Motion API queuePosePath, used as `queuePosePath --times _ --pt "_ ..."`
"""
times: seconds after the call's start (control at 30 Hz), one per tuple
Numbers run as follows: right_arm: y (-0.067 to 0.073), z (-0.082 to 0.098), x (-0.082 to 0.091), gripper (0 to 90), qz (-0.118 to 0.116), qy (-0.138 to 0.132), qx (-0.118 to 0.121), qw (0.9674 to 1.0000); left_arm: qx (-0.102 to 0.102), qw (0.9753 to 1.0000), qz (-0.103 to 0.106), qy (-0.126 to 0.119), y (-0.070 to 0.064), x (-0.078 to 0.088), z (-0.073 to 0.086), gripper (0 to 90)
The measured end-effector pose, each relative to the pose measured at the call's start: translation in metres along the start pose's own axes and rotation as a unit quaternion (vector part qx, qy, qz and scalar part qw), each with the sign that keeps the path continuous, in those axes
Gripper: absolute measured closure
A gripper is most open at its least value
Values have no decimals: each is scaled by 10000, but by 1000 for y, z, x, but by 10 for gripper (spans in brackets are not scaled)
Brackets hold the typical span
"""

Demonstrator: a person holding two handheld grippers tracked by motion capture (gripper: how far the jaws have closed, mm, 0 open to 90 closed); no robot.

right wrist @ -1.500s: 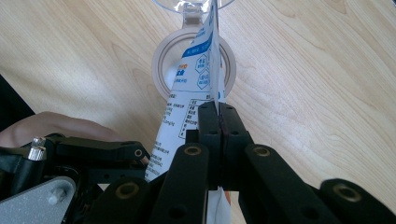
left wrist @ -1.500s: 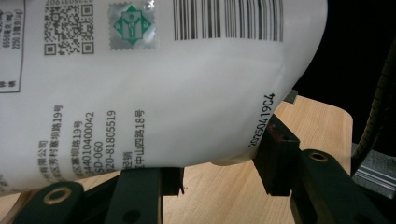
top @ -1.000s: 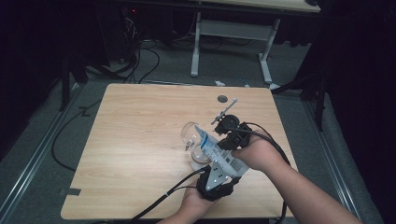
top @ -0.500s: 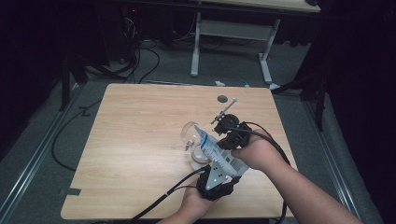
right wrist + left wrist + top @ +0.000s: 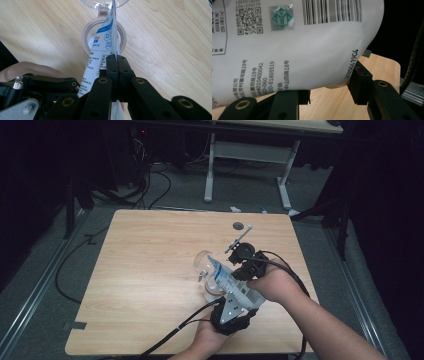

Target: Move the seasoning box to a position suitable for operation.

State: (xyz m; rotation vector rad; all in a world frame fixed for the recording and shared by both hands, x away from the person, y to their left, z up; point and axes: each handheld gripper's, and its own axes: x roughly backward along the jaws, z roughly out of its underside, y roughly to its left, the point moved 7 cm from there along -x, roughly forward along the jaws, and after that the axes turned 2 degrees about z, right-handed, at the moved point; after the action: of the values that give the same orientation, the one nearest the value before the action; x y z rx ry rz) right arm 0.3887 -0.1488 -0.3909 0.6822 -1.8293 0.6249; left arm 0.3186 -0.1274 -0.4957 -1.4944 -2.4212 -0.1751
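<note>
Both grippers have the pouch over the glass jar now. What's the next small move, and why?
Probably tip the pouch a little further: its top corner already points into the clear jar, the left gripper holds its body, and the right gripper pinches its edge shut.

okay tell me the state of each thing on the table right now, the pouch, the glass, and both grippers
Pouch: held off the table, tilted, upper end at the glass.
Glass: clear, lying on its side on the table.
Left gripper: shut on the pouch body.
Right gripper: shut on the pouch edge.

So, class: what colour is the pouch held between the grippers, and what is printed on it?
White pouch with black barcode and text; clearest in the left gripper view.
</note>
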Motion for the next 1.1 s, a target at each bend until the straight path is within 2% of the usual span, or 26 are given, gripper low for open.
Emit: queuePosePath --times 1.1 --pt "1 -3 1 900 4 -13 62 10000 11 10000 7 -56 1 1 -3 585"
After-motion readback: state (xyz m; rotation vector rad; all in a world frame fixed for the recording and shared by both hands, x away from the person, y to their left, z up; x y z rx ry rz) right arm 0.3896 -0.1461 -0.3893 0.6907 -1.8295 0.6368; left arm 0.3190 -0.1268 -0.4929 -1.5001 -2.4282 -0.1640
